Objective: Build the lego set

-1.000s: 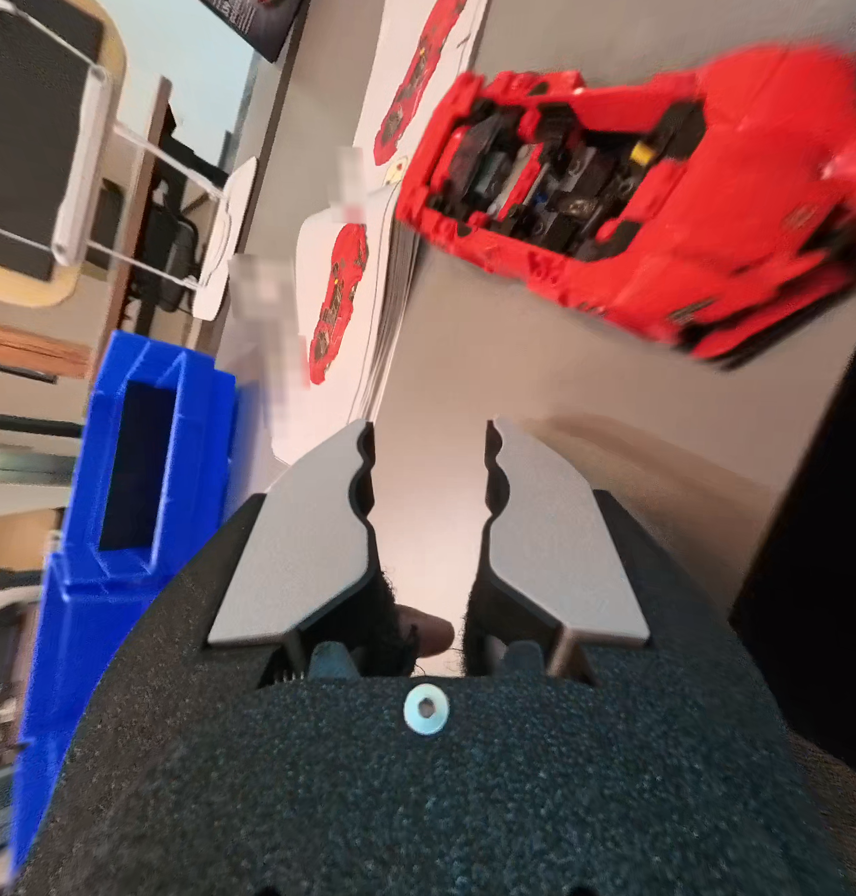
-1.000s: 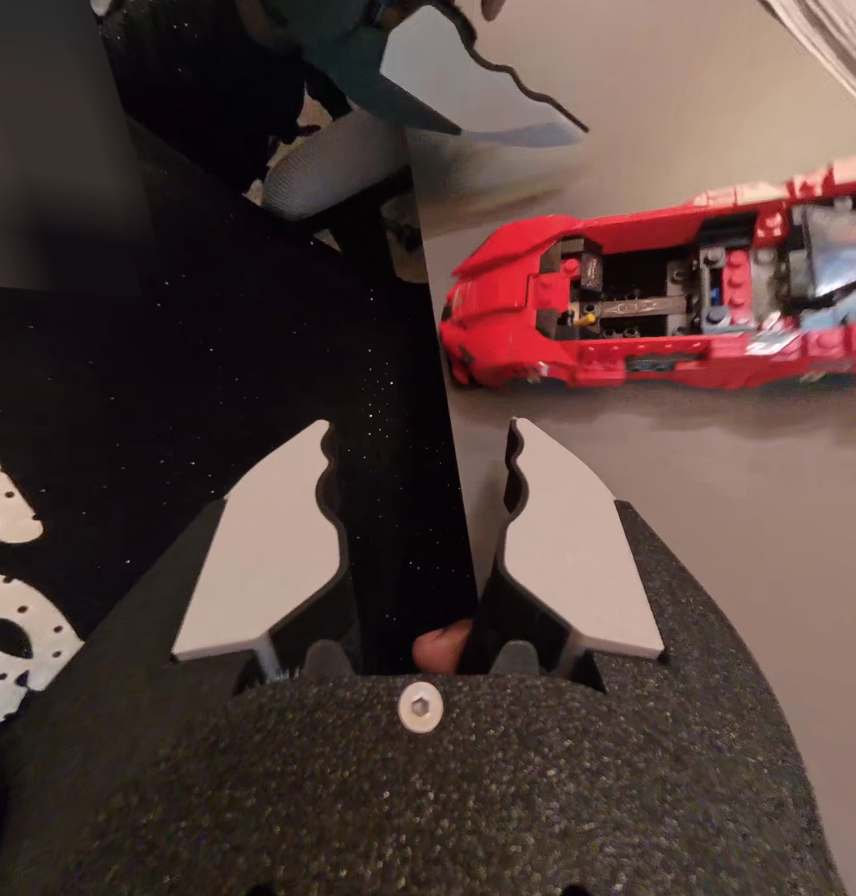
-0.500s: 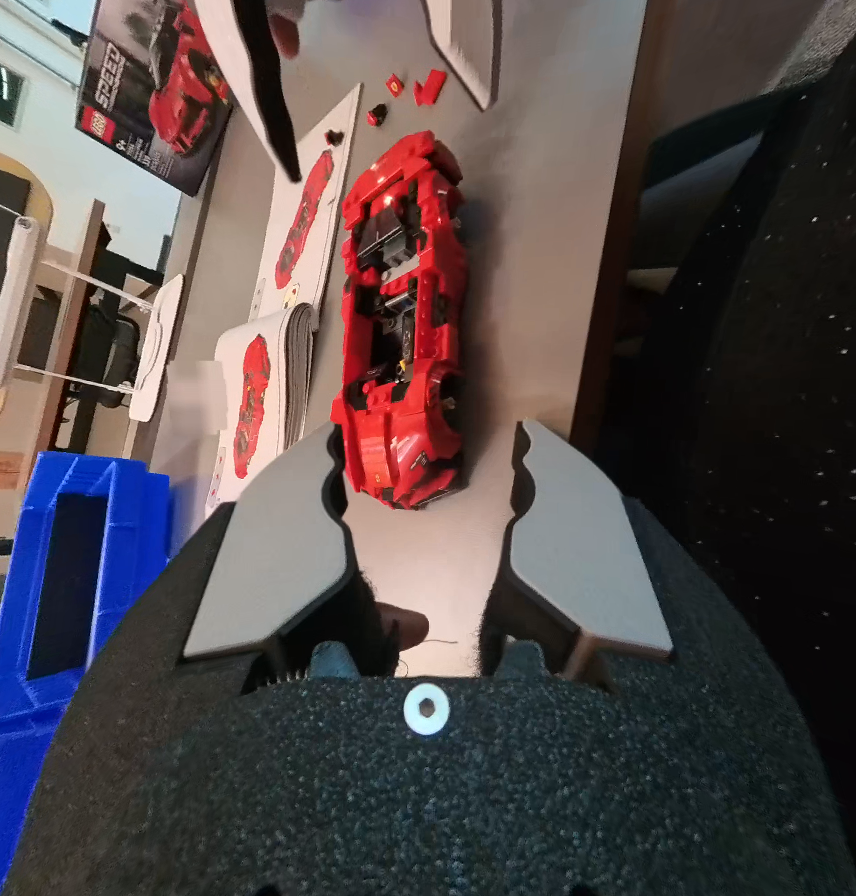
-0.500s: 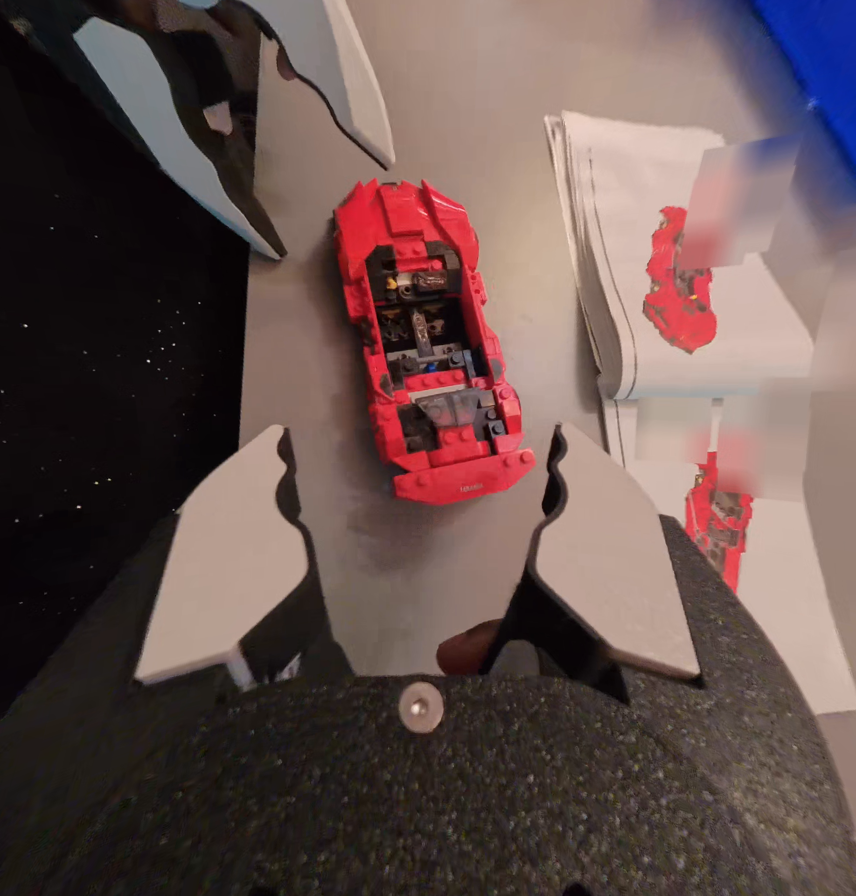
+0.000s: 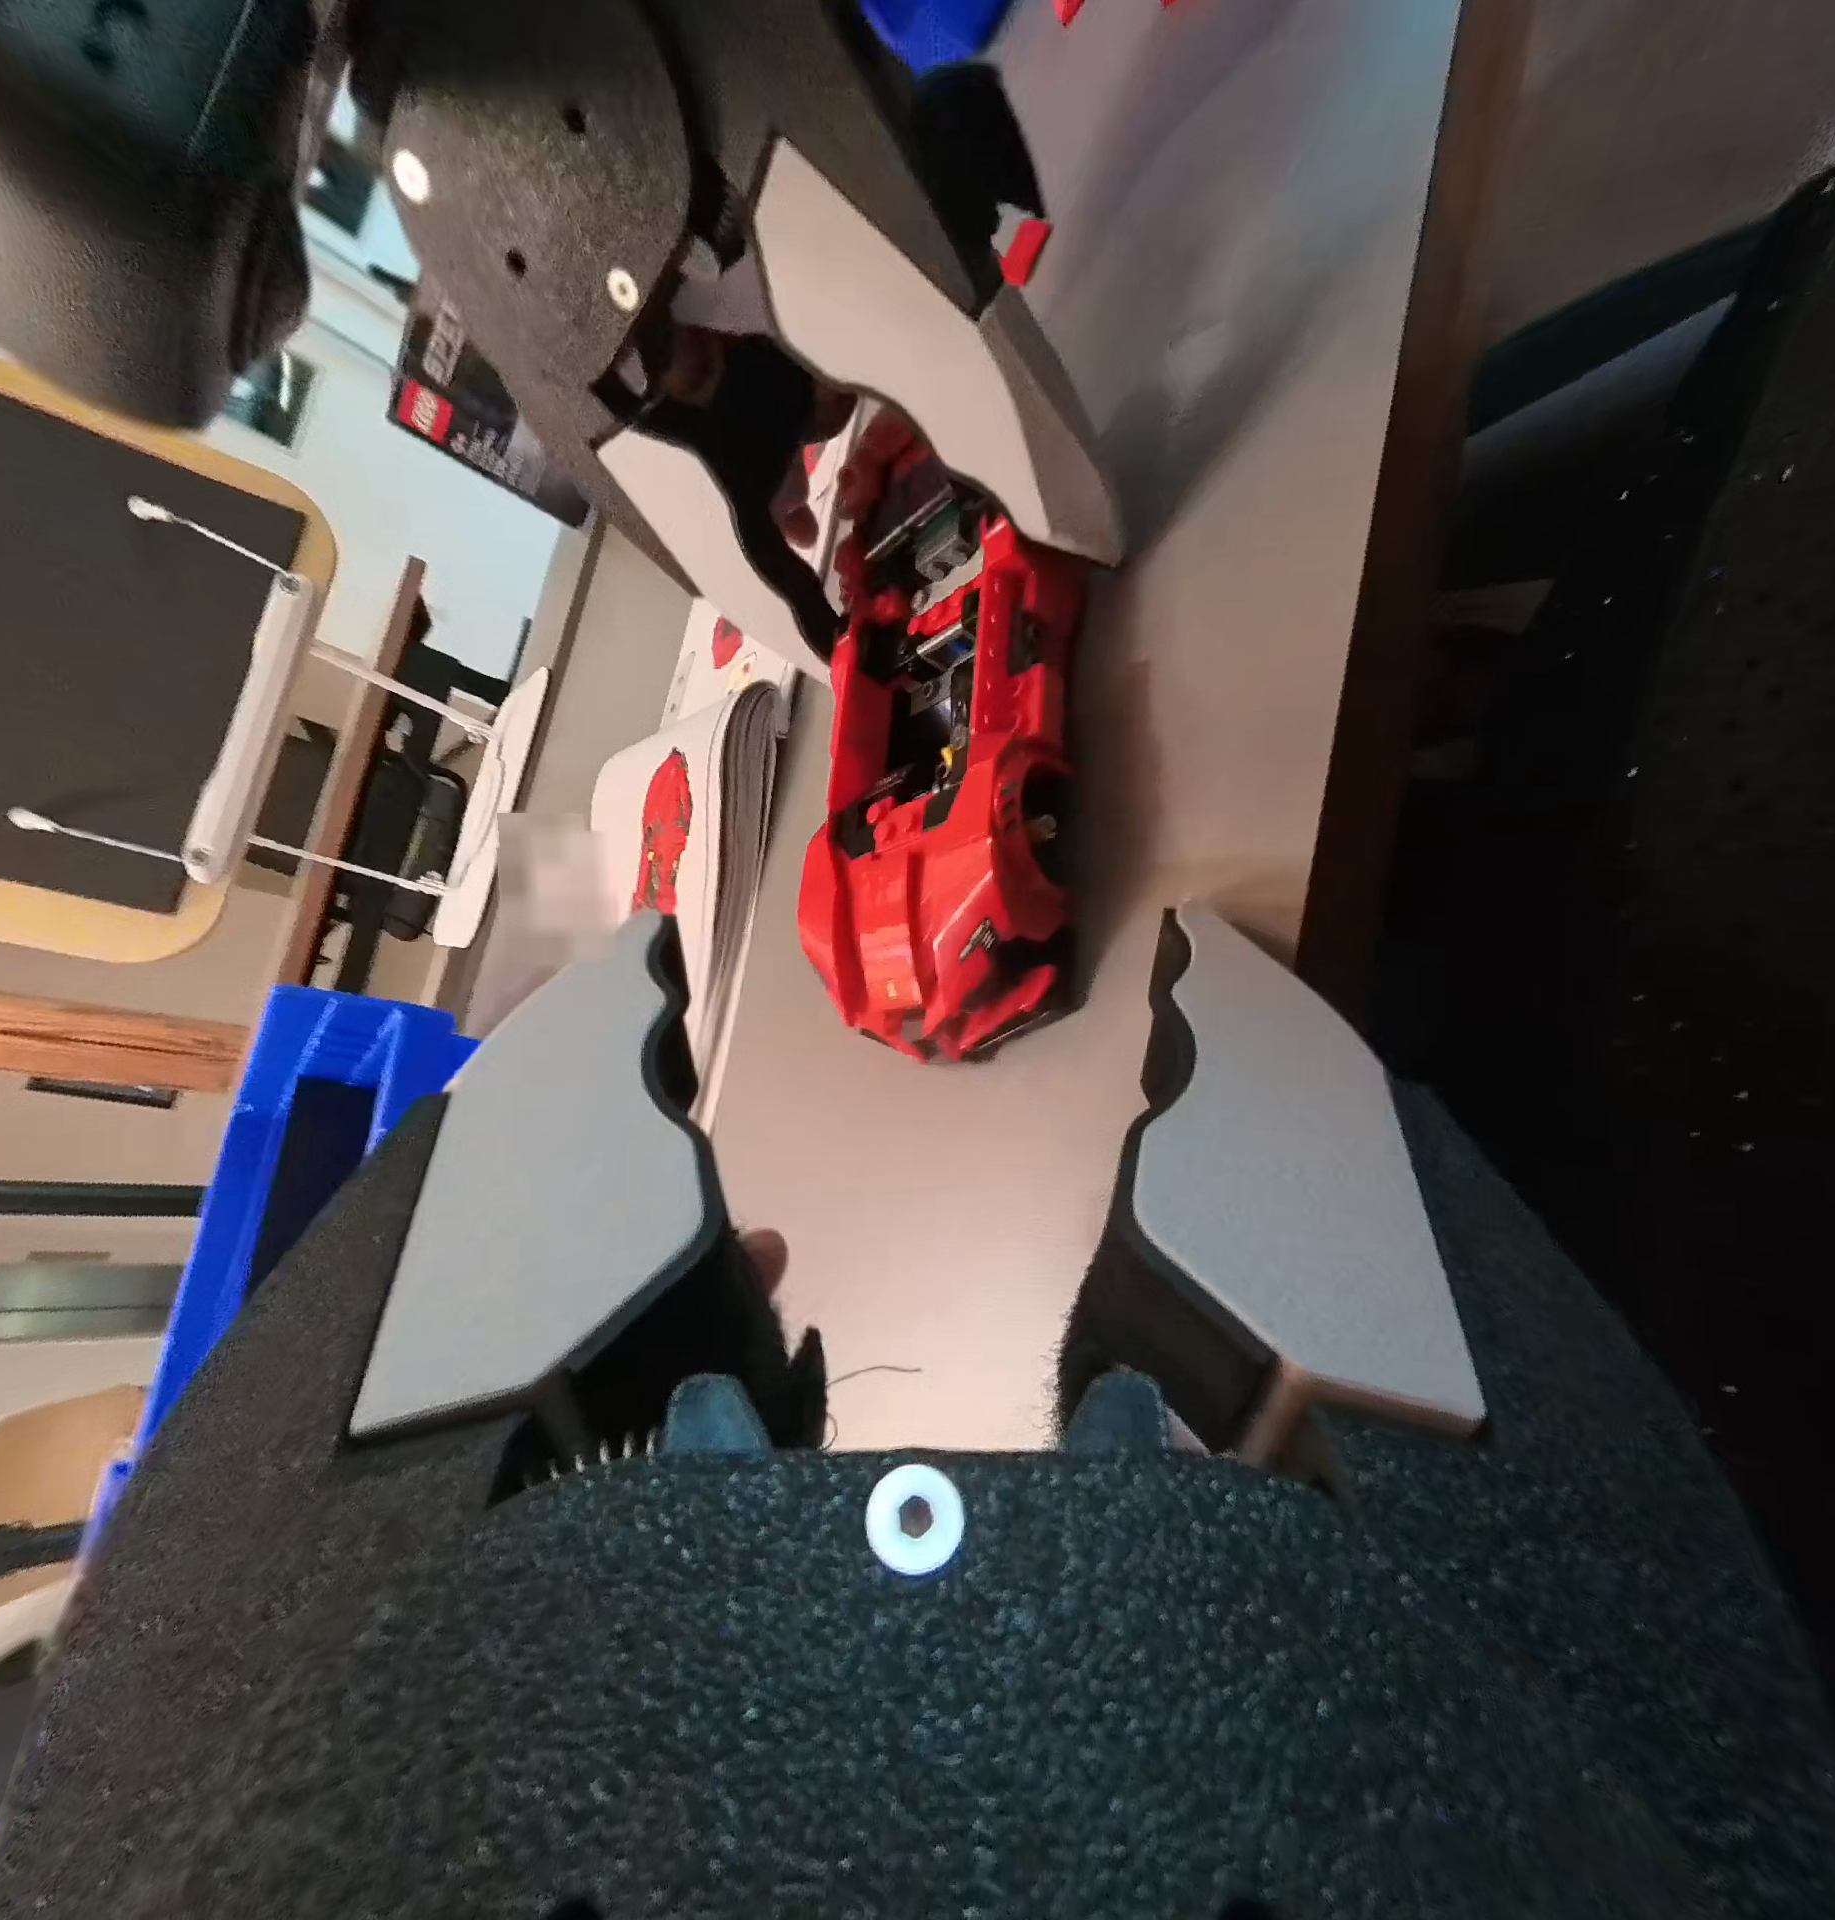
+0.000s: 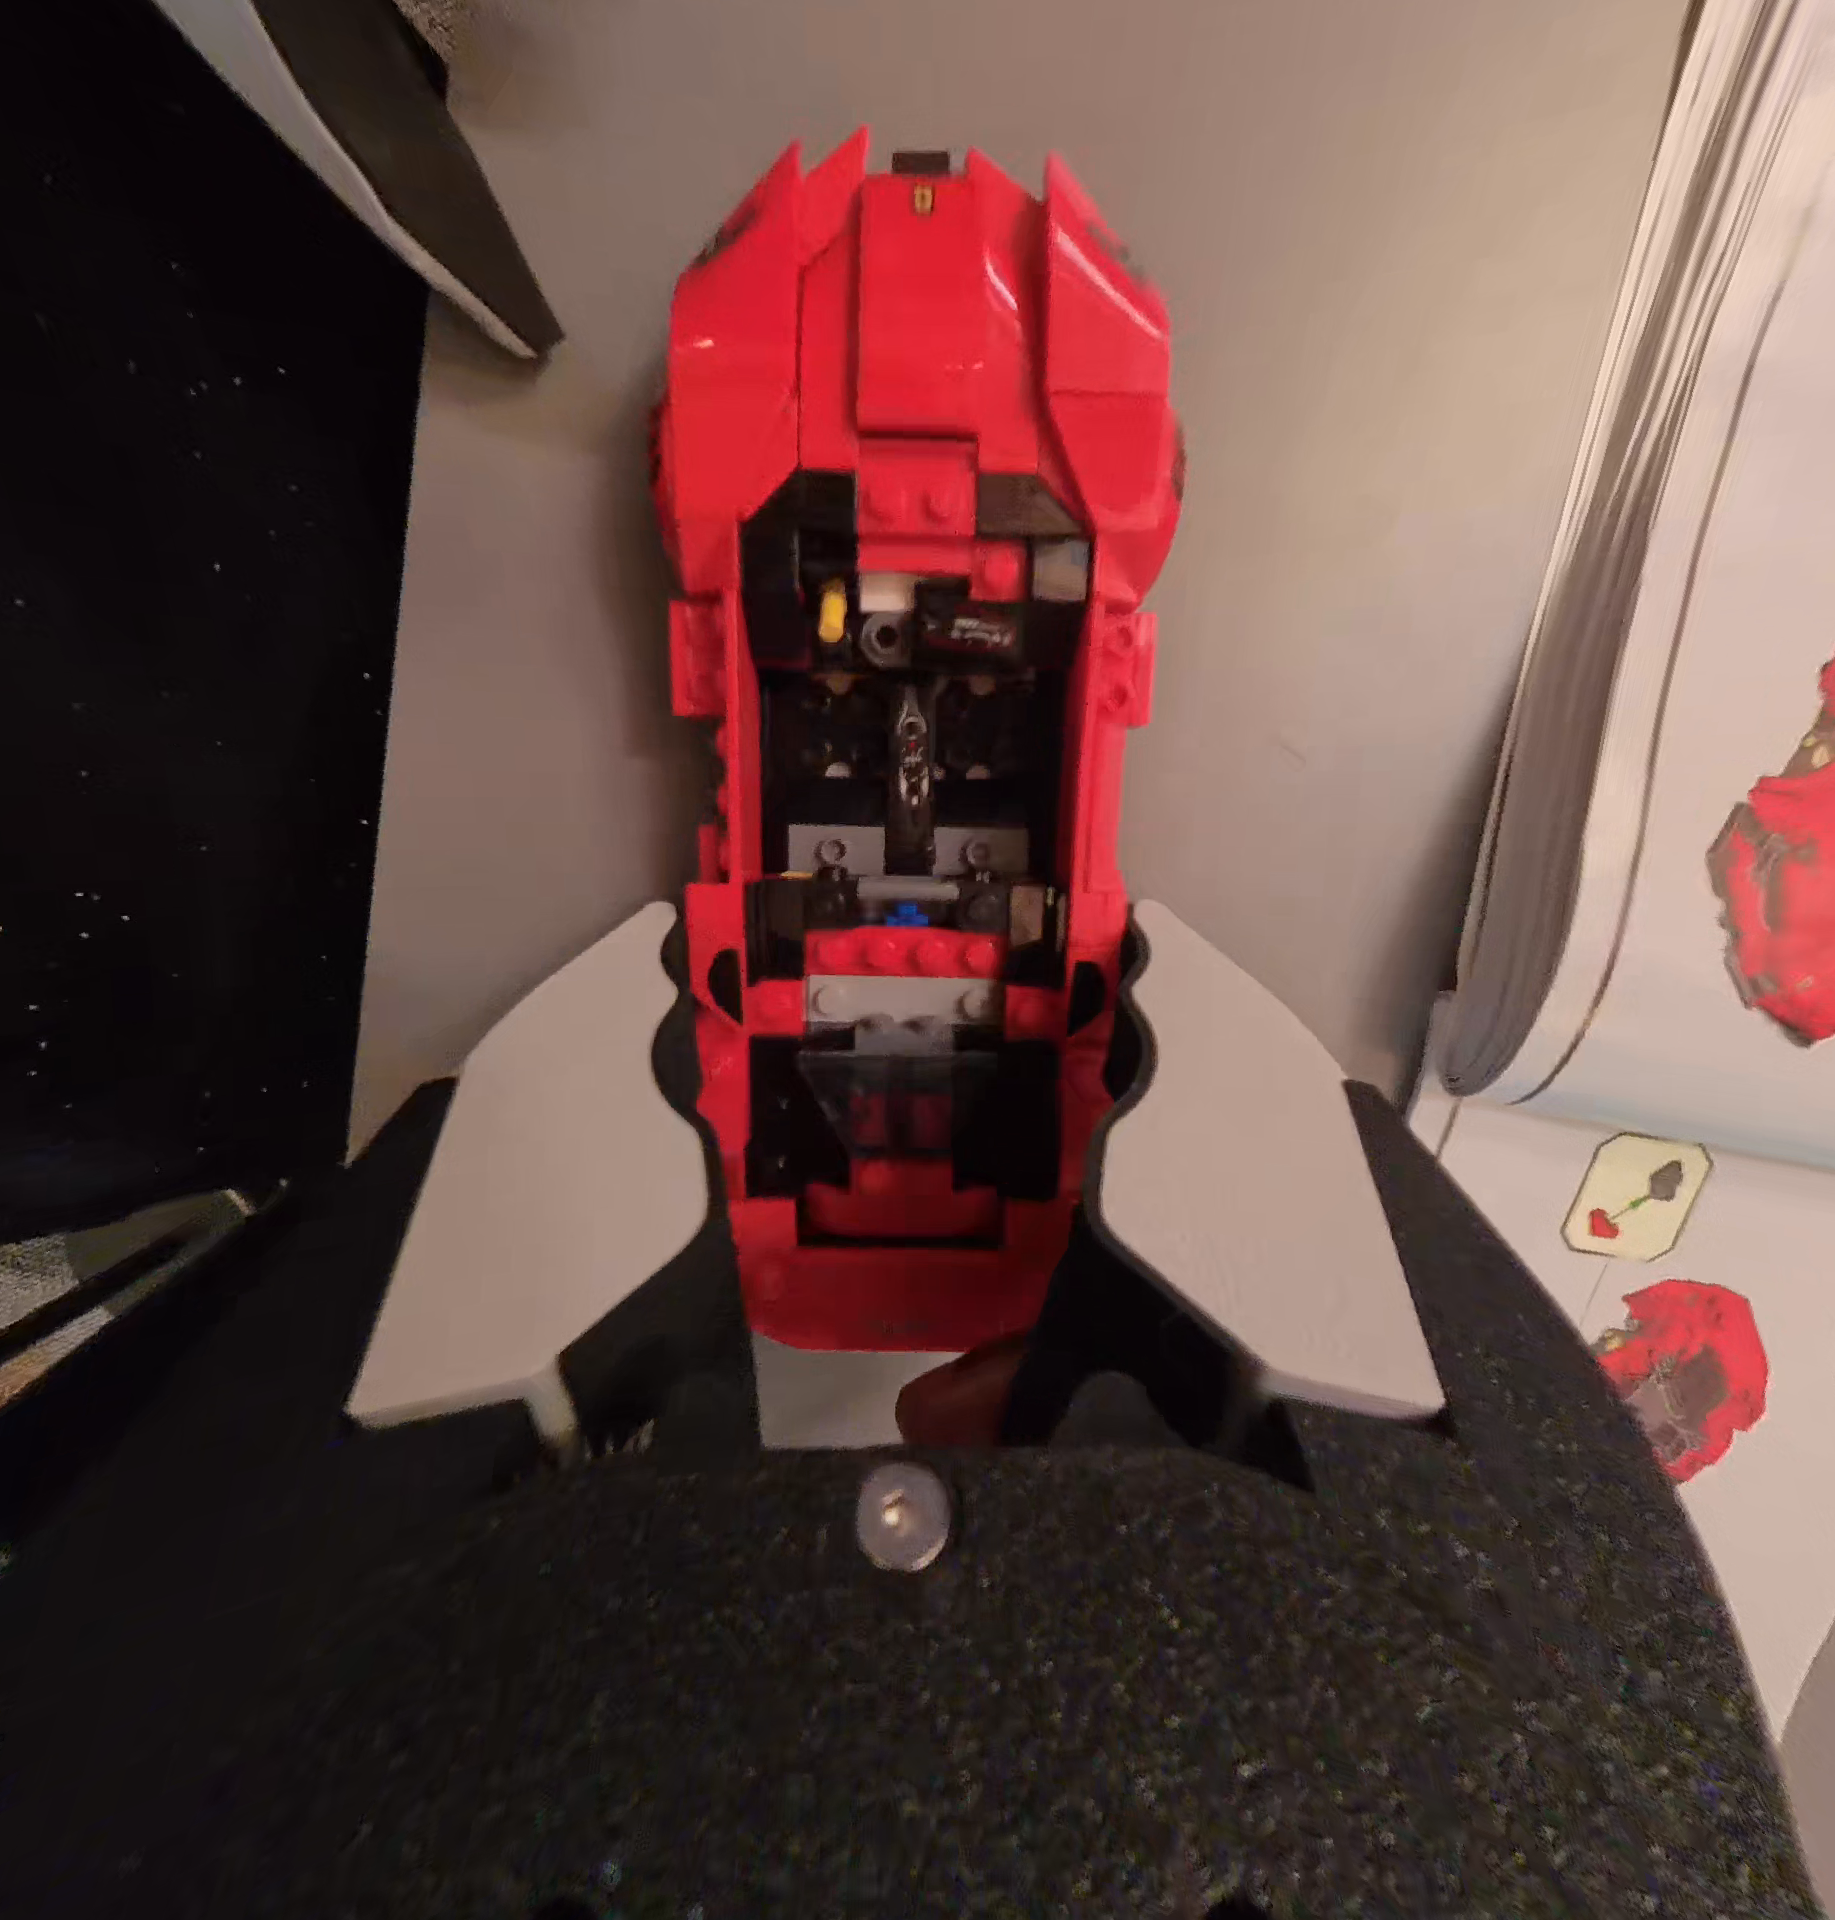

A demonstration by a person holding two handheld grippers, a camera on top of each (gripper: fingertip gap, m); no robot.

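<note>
Right tool (image 6: 902, 1023) straddles the car's (image 6: 918, 665) rear at lower centre, contact unclear; left tool (image 5: 918, 1029) spread, empty. Risk: squeezing loose bricks pops them off.

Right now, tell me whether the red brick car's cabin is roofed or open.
Open. The red brick car has no roof over its middle; the black interior shows from above.

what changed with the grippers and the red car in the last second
The right gripper moved in over the red lego car, and its open fingers now straddle the car's rear end; a grip cannot be confirmed. The left gripper swung to face the car's front, open and empty. The car and instruction booklet stayed on the table.
</note>
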